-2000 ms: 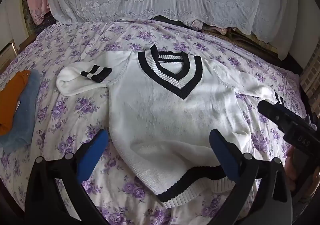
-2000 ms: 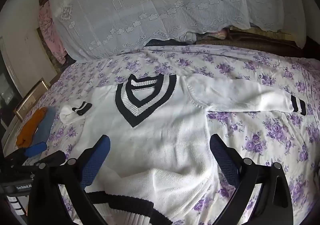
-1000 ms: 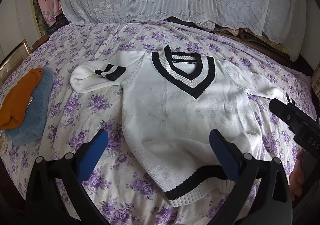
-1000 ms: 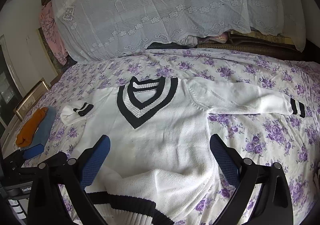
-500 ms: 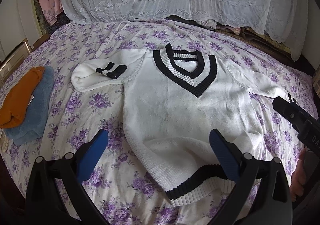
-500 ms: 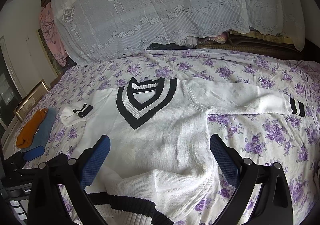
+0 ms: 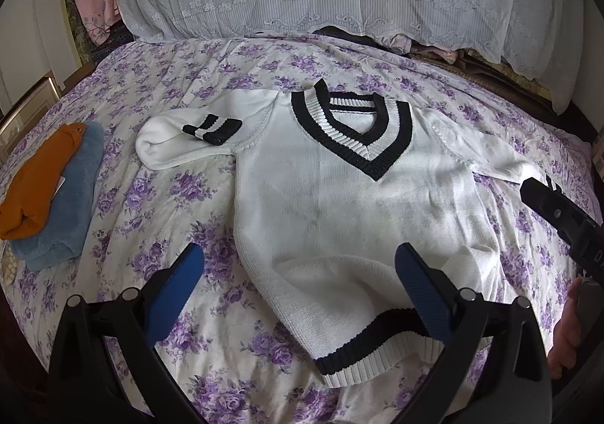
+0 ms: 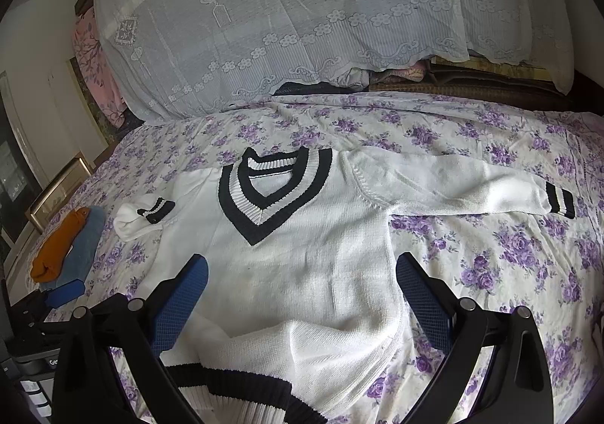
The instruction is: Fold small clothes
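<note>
Left wrist view: the left tongs (image 7: 298, 273) hang spread wide and empty above the white V-neck sweater (image 7: 339, 205), which lies flat on the floral bed (image 7: 151, 205). Right wrist view: the right tongs (image 8: 302, 286) gape too, over the sweater's body.

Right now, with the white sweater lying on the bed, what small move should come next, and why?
Probably the right gripper should reach for the long sleeve and fold it across the sweater. That sleeve lies stretched out flat, while the other sleeve is already doubled back. Both grippers are open and hold nothing.
</note>
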